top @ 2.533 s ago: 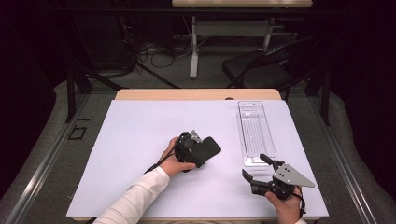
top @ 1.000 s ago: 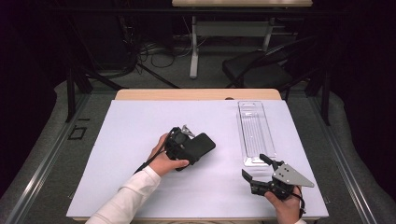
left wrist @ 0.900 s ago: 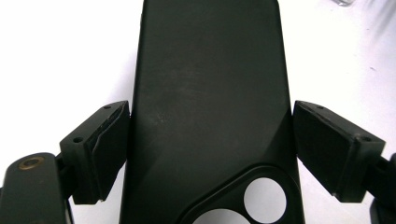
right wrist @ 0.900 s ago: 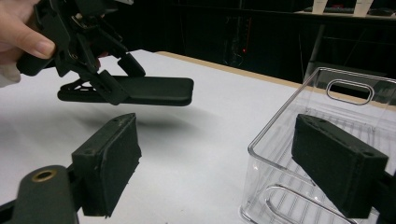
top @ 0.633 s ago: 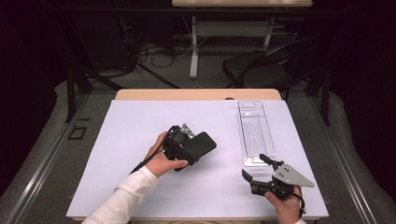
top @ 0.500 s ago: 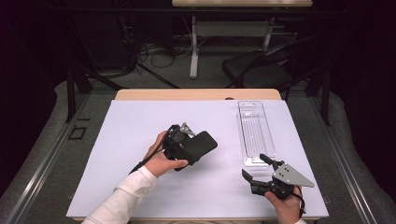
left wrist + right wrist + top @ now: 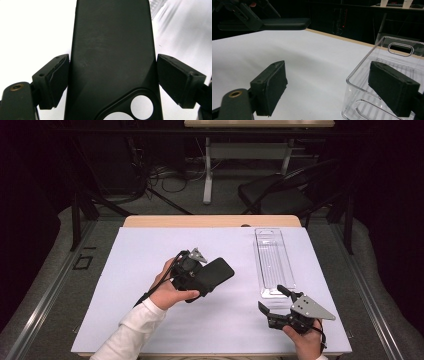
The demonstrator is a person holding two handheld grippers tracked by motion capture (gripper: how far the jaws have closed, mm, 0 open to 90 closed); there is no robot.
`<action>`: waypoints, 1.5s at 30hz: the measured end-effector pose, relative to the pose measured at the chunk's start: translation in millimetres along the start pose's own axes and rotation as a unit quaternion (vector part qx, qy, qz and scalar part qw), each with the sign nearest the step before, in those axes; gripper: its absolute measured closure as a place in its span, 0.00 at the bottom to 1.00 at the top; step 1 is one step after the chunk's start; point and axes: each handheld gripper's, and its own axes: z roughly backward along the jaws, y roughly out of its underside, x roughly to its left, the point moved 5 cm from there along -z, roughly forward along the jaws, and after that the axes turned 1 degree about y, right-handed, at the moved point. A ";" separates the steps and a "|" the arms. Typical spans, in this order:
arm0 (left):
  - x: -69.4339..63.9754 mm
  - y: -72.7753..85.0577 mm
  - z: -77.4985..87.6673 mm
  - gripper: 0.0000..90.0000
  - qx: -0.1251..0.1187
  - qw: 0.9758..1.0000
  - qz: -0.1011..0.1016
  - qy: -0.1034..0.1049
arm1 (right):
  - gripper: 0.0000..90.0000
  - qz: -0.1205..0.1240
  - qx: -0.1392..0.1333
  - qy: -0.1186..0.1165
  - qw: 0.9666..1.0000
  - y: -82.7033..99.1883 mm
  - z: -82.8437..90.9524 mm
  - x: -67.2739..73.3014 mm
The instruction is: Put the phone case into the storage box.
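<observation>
The left gripper (image 7: 212, 277) grasps a black phone case (image 7: 112, 50) across its width, one pad on each long edge, at the end where the camera cut-out sits. The case juts straight out ahead of those jaws, so its long axis runs along the gripper's own line, and its free end points toward the clear tray (image 7: 272, 262) and the right gripper (image 7: 272, 302). In the right gripper view the case (image 7: 284, 24) hangs level and clear of the white mat (image 7: 312, 65), up and to the left of that gripper's jaws.

The right gripper is released, jaws standing apart with nothing between them, low over the mat. The tray (image 7: 372, 75) lies just ahead of it, its near corner showing between the two pads, its long axis running away from the jaws.

What the next move most likely turns on is the gap from the case's free end to the tray: the tray lies beyond and to the right of that end, well apart from it. The right gripper is much the nearer to the tray (almost at its near end), yet the case is in the left. If the case goes into the tray, its long axis would need swinging to match the tray's.
</observation>
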 end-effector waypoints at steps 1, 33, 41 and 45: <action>-0.6 0.1 1.4 0.16 0.000 1.000 -0.001 0.002 | 0.16 0.000 0.001 -0.001 1.000 -0.1 0.0 0.4; -0.6 5.3 21.5 0.16 -0.008 1.000 -0.006 0.011 | 0.16 0.095 0.049 -0.033 0.994 -19.4 -20.5 19.6; 2.7 6.4 26.1 0.16 -0.009 1.000 -0.004 0.011 | 0.17 0.116 0.050 -0.053 0.991 -35.8 -36.7 25.9; 4.5 7.0 26.7 0.16 -0.008 1.000 -0.002 0.012 | 0.17 0.146 0.051 -0.056 0.986 -43.6 -43.5 29.1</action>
